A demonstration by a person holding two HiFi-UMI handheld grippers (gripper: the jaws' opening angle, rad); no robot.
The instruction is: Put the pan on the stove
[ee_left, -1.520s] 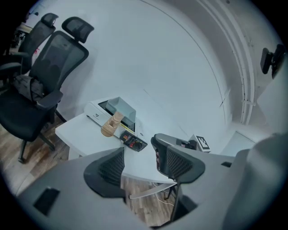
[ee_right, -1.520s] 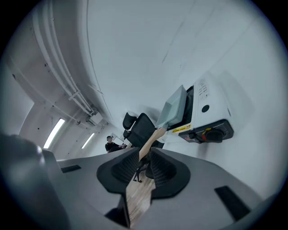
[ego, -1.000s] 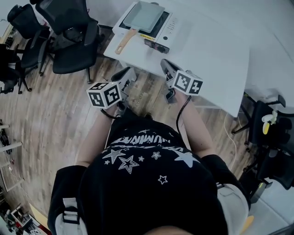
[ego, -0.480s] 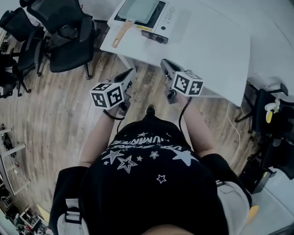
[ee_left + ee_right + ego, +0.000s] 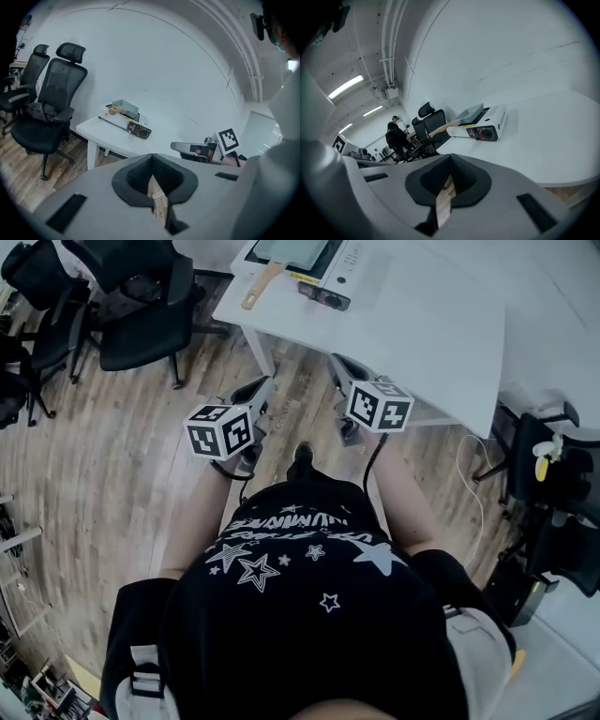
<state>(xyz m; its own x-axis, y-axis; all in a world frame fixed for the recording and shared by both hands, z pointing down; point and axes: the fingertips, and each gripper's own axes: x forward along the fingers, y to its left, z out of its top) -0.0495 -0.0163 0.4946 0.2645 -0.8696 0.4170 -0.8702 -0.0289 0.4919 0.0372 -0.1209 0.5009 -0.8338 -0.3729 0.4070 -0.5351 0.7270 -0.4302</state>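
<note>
A grey rectangular pan (image 5: 292, 248) with a wooden handle (image 5: 260, 287) rests on the white tabletop stove (image 5: 333, 261) at the far end of the white table (image 5: 441, 324). The left gripper view shows the pan (image 5: 123, 107) on the stove (image 5: 133, 125), and the right gripper view shows the same pan (image 5: 470, 113) and stove (image 5: 486, 127). My left gripper (image 5: 255, 395) and right gripper (image 5: 339, 368) hang in front of the person's body, short of the table's near edge and well away from the pan. Both are shut with nothing between the jaws.
Black office chairs (image 5: 141, 296) stand on the wooden floor left of the table. Another dark chair (image 5: 553, 493) and a cable lie at the right. A person (image 5: 396, 129) stands far off by the chairs. The right gripper (image 5: 197, 149) shows in the left gripper view.
The stove and pan have slid toward the top edge of the head view as the person draws back from the table. Both grippers stay low in front of the body.
</note>
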